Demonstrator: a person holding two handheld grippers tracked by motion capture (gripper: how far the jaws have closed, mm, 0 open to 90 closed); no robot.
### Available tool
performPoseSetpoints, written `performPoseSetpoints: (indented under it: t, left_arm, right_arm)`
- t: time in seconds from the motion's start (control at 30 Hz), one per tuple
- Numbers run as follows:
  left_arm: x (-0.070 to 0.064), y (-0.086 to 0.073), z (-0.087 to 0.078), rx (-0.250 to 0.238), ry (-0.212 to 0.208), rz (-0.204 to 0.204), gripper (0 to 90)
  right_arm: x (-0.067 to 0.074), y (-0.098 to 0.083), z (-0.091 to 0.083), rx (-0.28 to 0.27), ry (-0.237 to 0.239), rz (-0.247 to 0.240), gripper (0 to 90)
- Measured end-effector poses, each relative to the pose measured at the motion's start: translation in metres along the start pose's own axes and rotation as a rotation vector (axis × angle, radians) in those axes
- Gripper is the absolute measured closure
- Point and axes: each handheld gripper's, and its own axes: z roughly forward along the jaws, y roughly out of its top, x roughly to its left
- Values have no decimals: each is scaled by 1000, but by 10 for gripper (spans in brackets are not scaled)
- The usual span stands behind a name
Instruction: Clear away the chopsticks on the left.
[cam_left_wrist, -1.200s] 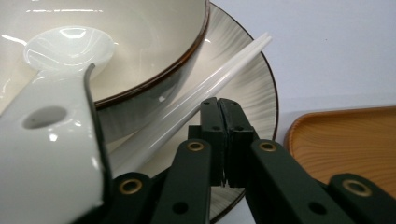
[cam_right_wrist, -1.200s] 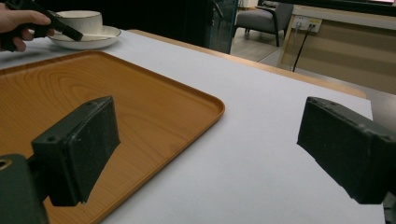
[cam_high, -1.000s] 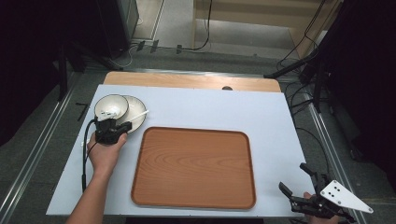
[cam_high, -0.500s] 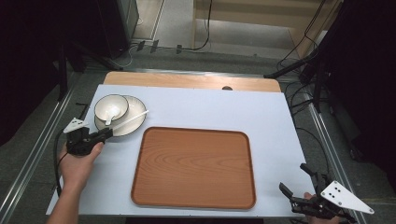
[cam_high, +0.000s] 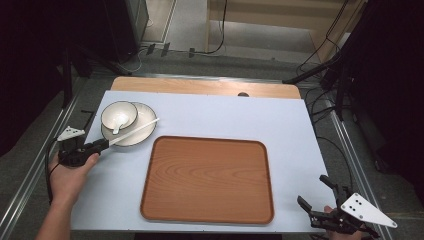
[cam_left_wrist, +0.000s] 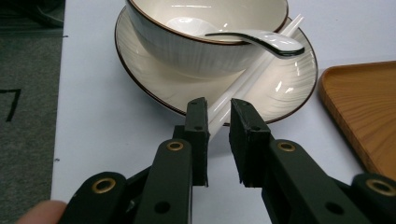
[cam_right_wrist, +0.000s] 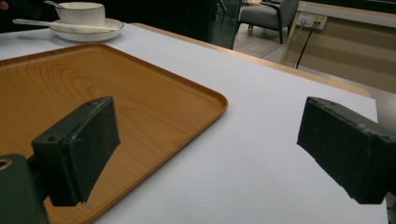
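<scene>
A cream bowl (cam_high: 119, 115) with a white spoon (cam_high: 118, 123) in it stands on a cream plate (cam_high: 142, 134) at the table's left. White chopsticks (cam_high: 135, 132) lie across the plate, and their near end pokes off it. My left gripper (cam_high: 102, 145) is at that end. In the left gripper view the chopsticks (cam_left_wrist: 252, 77) run between its jaws (cam_left_wrist: 218, 112), which have just been opening; a gap shows beside the sticks, so it is open. My right gripper (cam_right_wrist: 205, 144) stands wide open at the near right corner, with nothing between its pads.
A large wooden tray (cam_high: 207, 177), bare inside, lies in the middle of the white table top, just right of the plate. Its corner (cam_left_wrist: 364, 102) shows in the left gripper view. The table's left edge runs close behind my left hand.
My left hand has drawn back from over the plate, leftward and toward me, to the chopsticks' near end. The right gripper has stayed put.
</scene>
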Motion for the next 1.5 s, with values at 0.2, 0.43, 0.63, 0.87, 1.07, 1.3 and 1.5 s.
performPoseSetpoints:
  t: [0.2, 0.43, 0.63, 0.87, 1.07, 1.3, 1.5]
  left_arm:
    - [2, 0, 5, 10, 18, 6, 755]
    - [-1, 1, 9, 29, 14, 26, 755]
    - [-4, 1, 12, 39, 8, 34, 752]
    - [-11, 1, 17, 58, 4, 61, 746]
    - [-17, 3, 21, 63, -2, 78, 740]
    - [-22, 6, 25, 67, -11, 90, 733]
    - [-25, 8, 29, 69, -19, 87, 726]
  right_arm:
    - [0, 0, 0, 3, 0, -1, 57]
    - [0, -1, 0, 4, 1, -2, 57]
    - [0, -1, 1, 4, 0, 0, 57]
    - [-1, -1, 1, 5, 0, 0, 58]
    - [0, -1, 1, 6, 0, -2, 57]
    - [-1, -1, 0, 7, -1, -5, 57]
    - [-2, -1, 0, 7, -1, -3, 57]
